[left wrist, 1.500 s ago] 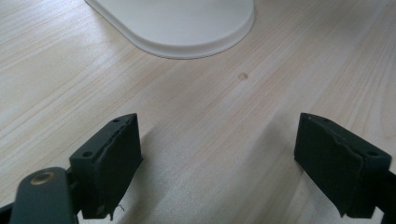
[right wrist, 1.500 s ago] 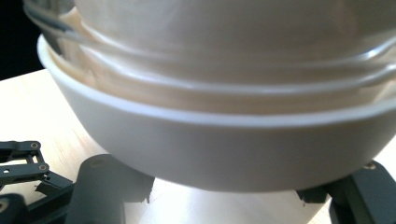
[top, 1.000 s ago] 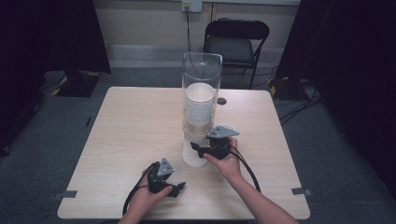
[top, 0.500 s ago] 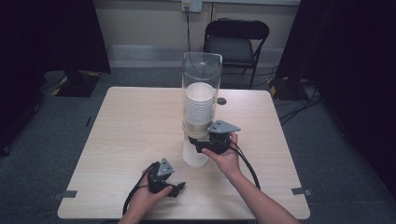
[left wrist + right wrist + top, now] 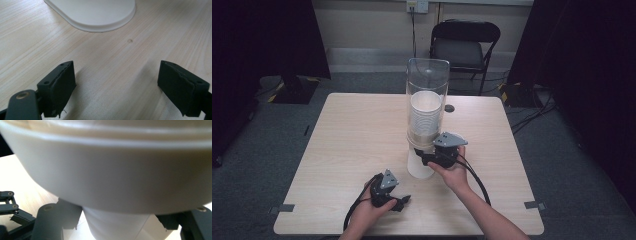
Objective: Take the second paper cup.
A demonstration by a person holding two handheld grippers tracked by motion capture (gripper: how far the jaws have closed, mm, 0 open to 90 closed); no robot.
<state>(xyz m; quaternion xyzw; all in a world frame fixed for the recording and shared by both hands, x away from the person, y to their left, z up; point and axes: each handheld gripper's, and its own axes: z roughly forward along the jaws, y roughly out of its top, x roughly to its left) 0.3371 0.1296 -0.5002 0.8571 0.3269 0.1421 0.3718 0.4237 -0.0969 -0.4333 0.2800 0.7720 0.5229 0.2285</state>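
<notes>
Right gripper at the cup dispenser, left gripper idle.

Right gripper [image 5: 422,156] fingers, just closing, pinch the white cup [image 5: 419,165] under the clear dispenser tube [image 5: 427,90] mid-tabletop [image 5: 352,135]; left gripper [image 5: 404,201] fingers spread, holding nothing, low over the near edge.

Pale matt wood table [image 5: 352,150], clear glossy plastic tube [image 5: 428,75]

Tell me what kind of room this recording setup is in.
Probably a lab or studio corner set up for recording: dark curtains hang on both sides, a light wooden table stands on grey carpet, and a black folding chair sits by a wall outlet.
</notes>
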